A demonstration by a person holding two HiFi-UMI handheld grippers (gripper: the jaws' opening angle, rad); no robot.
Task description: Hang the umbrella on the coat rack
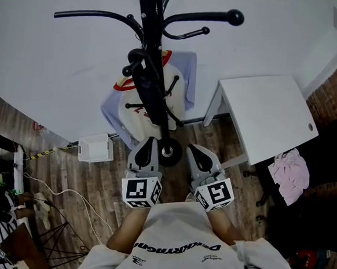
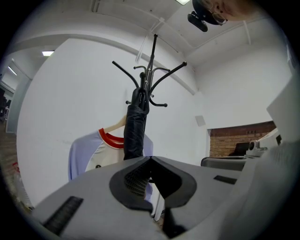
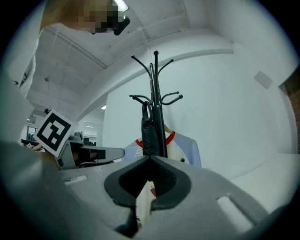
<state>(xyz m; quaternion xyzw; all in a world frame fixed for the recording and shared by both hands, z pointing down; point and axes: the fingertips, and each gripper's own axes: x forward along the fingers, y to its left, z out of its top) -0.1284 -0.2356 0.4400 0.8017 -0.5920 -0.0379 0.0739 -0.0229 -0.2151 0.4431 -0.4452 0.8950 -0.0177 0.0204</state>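
Observation:
The black folded umbrella (image 1: 151,95) hangs by its curved handle from a lower hook of the black coat rack (image 1: 149,7), alongside the pole. It also shows as the umbrella (image 2: 135,131) in the left gripper view and as the umbrella (image 3: 149,133) in the right gripper view. My left gripper (image 1: 145,151) and right gripper (image 1: 197,156) are held level side by side in front of the rack, apart from the umbrella. Both have their jaws shut tip to tip with nothing between them: left gripper (image 2: 150,158), right gripper (image 3: 151,157).
A white and lilac shirt with a red collar (image 1: 181,85) hangs on the rack behind the umbrella. The rack's round base (image 1: 168,152) lies between my grippers. A white table (image 1: 269,110) stands right, a white box (image 1: 95,148) left, and cables (image 1: 47,194) trail on the wooden floor.

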